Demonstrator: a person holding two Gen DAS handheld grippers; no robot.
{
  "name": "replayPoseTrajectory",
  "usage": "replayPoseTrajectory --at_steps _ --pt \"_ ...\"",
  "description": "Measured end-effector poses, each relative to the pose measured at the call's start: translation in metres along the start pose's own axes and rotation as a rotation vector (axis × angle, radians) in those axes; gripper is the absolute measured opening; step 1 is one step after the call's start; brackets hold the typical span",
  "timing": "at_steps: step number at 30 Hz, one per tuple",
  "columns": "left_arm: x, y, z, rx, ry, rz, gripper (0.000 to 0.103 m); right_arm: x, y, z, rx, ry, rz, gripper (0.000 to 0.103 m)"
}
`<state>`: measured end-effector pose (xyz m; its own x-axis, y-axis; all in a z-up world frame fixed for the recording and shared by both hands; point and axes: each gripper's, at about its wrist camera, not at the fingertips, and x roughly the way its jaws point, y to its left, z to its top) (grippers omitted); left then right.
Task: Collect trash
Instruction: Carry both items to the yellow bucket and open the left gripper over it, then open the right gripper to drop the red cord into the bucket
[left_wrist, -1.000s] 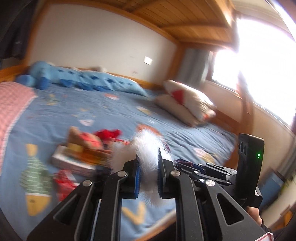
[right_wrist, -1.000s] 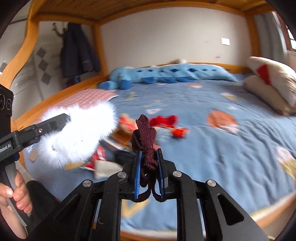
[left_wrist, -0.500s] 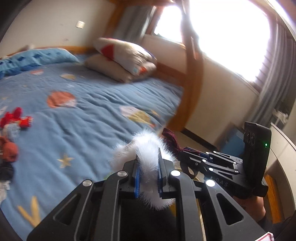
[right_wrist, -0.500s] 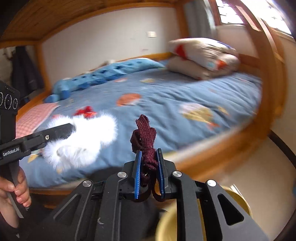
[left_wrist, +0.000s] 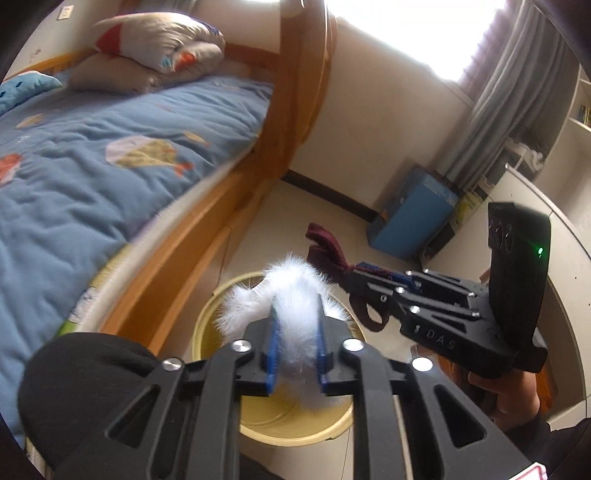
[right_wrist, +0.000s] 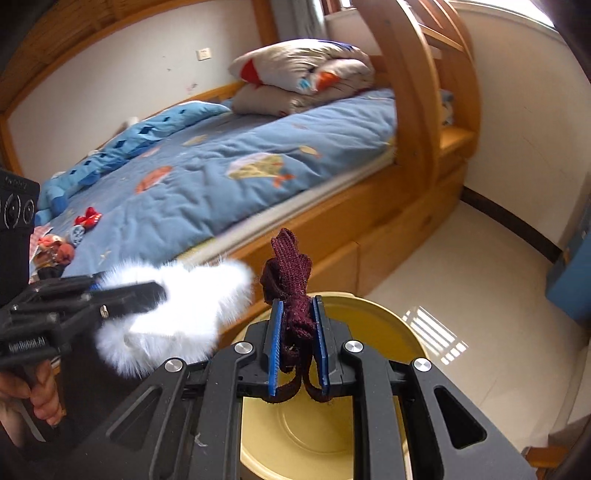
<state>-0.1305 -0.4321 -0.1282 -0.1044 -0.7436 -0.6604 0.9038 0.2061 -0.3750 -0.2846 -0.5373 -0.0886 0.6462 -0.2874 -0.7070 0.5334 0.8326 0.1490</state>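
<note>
My left gripper is shut on a white fluffy piece and holds it above a round yellow bin on the floor. My right gripper is shut on a dark red knitted piece, also above the yellow bin. In the left wrist view the right gripper comes in from the right with the dark red piece. In the right wrist view the left gripper comes in from the left with the white piece.
A wooden bunk bed with a blue quilt stands beside the bin. Small red toys and clutter lie on the quilt. A blue box stands by the wall under grey curtains. The floor is pale tile.
Both grippers have swung away from the bed and down, with their loads still held. The yellow bin on the floor is now under both of them.
</note>
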Motion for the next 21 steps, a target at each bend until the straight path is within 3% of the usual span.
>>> replayPoseTrajectory --at_steps 1,3,13,17,18,19,20,21 --pt "0.005 -0.002 -0.001 0.005 0.019 0.007 0.056 0.0 -0.004 -0.001 0.005 0.005 -0.008 0.016" --pt "0.012 -0.005 -0.005 0.025 0.042 0.027 0.078 0.003 -0.011 -0.002 0.014 0.016 -0.021 0.016" --pt "-0.008 0.006 -0.006 0.045 0.007 0.133 0.082 0.016 -0.013 -0.02 0.012 0.093 -0.019 0.016" --pt "-0.018 0.013 -0.004 0.029 -0.016 0.143 0.082 0.02 -0.008 -0.024 -0.001 0.121 -0.02 0.017" --pt "-0.021 0.016 -0.004 0.019 -0.023 0.145 0.082 0.022 -0.008 -0.024 -0.002 0.129 -0.019 0.023" --pt "-0.022 0.017 -0.003 0.014 -0.028 0.147 0.083 0.024 -0.008 -0.026 -0.005 0.139 -0.018 0.036" --pt "-0.025 0.02 -0.003 0.007 -0.034 0.149 0.083 0.03 -0.006 -0.029 -0.023 0.183 -0.025 0.07" --pt "-0.026 0.021 -0.004 0.005 -0.036 0.148 0.084 0.033 -0.004 -0.031 -0.039 0.2 -0.062 0.085"
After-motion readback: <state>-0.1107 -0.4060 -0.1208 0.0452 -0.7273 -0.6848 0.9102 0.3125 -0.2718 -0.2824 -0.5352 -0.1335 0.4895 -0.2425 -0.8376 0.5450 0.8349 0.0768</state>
